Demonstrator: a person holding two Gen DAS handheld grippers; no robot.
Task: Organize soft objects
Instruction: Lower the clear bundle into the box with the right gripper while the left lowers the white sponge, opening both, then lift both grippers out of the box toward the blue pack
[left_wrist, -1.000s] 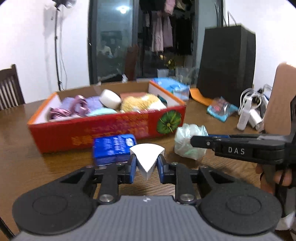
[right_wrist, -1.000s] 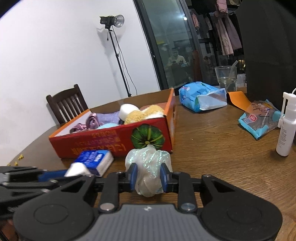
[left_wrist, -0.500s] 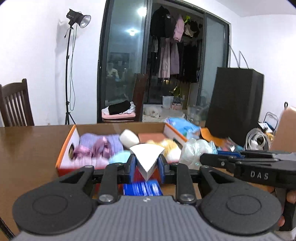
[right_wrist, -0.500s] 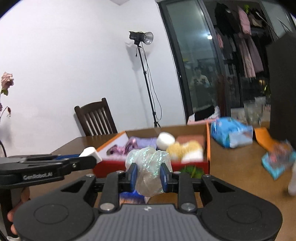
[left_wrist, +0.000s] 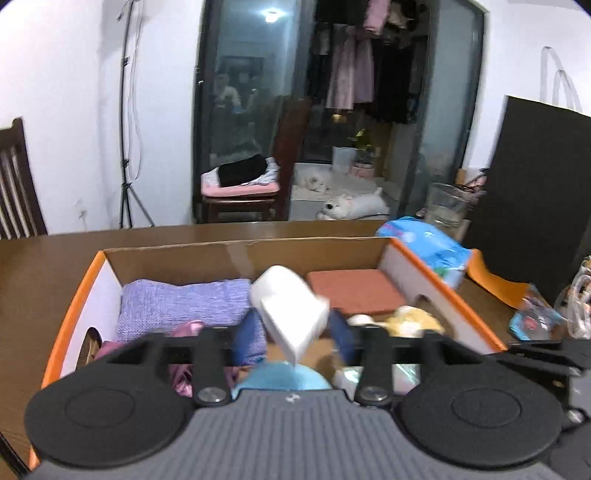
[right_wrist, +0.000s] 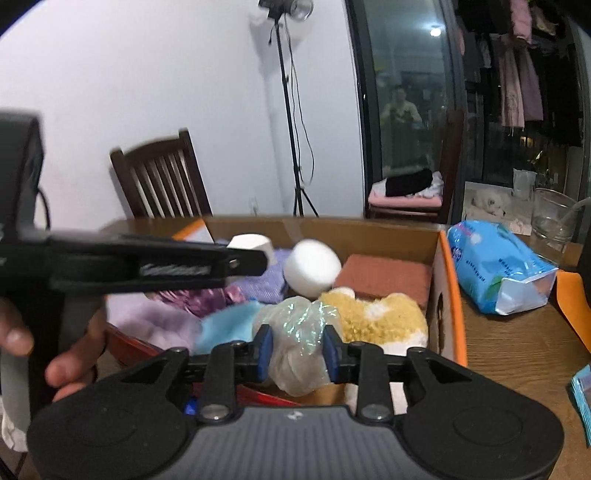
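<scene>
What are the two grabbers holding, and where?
Both pairs of jaws have just been opening. The white foam wedge hangs loose between the left gripper's; the right gripper's touch the plastic bag wad's sides.

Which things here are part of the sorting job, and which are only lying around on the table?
Part of the job:
- cardboard box
- white foam wedge, between the left gripper's just-opened jaws
- shiny plastic wad in the right gripper
- purple cloth, yellow plush

Lying around:
- blue tissue pack
- glass cup

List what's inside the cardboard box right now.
Box holds a purple cloth, pink fabric, white roll, orange pad, yellow plush. Its floor and lower layers are covered.
</scene>
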